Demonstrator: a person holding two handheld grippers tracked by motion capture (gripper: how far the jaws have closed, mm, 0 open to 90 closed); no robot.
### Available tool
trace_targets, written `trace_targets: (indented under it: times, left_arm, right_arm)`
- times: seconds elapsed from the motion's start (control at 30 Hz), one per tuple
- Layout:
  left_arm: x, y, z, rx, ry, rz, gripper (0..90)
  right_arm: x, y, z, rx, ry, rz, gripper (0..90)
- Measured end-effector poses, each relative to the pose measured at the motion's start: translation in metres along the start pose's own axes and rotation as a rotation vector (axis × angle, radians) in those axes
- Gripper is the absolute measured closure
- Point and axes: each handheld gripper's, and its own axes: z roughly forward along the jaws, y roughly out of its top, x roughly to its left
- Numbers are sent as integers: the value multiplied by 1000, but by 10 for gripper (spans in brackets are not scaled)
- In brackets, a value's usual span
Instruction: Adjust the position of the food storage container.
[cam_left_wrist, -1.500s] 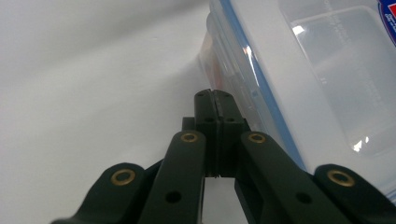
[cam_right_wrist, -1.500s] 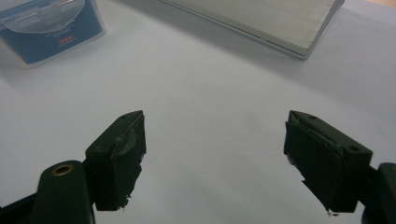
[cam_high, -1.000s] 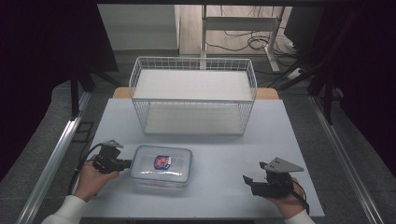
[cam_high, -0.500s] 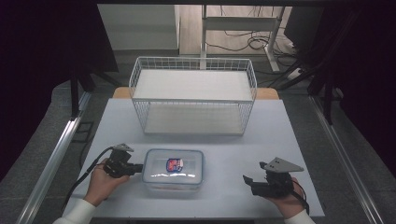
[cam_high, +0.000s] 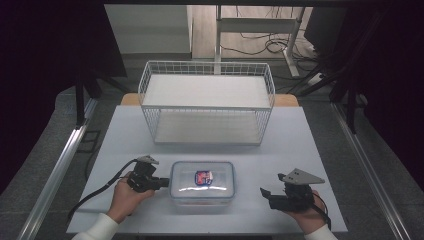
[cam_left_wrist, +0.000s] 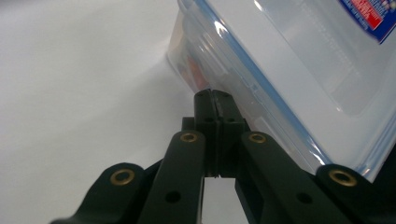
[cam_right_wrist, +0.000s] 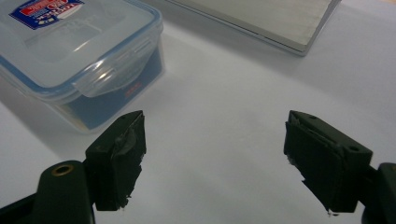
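My left gripper (cam_high: 161, 183) was clenched, jaws together w/ nothing between, tips against the container's (cam_high: 202, 181) left side near the desk's (cam_high: 300, 145) front edge. My right gripper (cam_high: 266, 194) sat released by the front-right corner, well apart.

A clear plastic container (cam_high: 202, 180) with a blue-sealed, labelled lid lies flat, closed, on the table's near edge.

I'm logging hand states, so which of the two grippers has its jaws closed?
The left gripper, pressed against the plastic container; the right gripper is wide open.
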Motion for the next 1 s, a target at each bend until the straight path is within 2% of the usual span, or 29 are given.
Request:
trace_targets:
  times: [0.2, 0.4, 0.43, 0.5, 0.57, 0.6, 0.63, 0.73, 0.77, 0.8, 0.83, 0.9, 0.93, 1.0]
  left_arm:
    - [0, 0, 3, -21, -14, -20, 899]
    - [3, 0, 0, -27, -4, 0, 900]
    - [4, -1, -5, -33, 12, 13, 900]
    - [4, -2, -9, -42, 16, 16, 900]
    - [3, -4, -18, -73, 28, 18, 900]
    - [0, -8, -28, -105, 25, 25, 896]
    - [0, -8, -28, -105, 25, 25, 891]
    - [-4, -14, -41, -158, 19, 38, 872]
    - [-6, -16, -44, -178, 22, 38, 821]
    - [-7, -18, -47, -195, 27, 37, 821]
    - [-11, -22, -49, -219, 42, 37, 680]
    - [-12, -24, -50, -231, 52, 35, 512]
    - [-14, -26, -52, -242, 54, 34, 439]
    - [-14, -26, -53, -248, 48, 32, 351]
  right_arm:
    - [0, 1, 2, 2, 2, -2, 210]
    - [0, 1, 3, 4, 1, -4, 210]
    - [0, 1, 3, 3, -3, -3, 210]
    - [0, 1, 2, 1, -5, -2, 210]
    - [-1, 1, 2, -7, -12, -3, 210]
    - [-1, 1, 1, -15, -14, -3, 211]
    - [-1, 1, 1, -15, -14, -3, 211]
    - [-1, 1, 0, -18, -16, -1, 212]
    - [-1, 1, 1, -19, -17, 0, 211]
    - [-1, 1, 1, -19, -17, 0, 211]
    - [0, 1, 1, -19, -16, -1, 211]
    - [0, 1, 2, -18, -13, -3, 211]
    - [1, 1, 3, -15, -11, -8, 211]
    - [2, 1, 4, -14, -9, -12, 212]
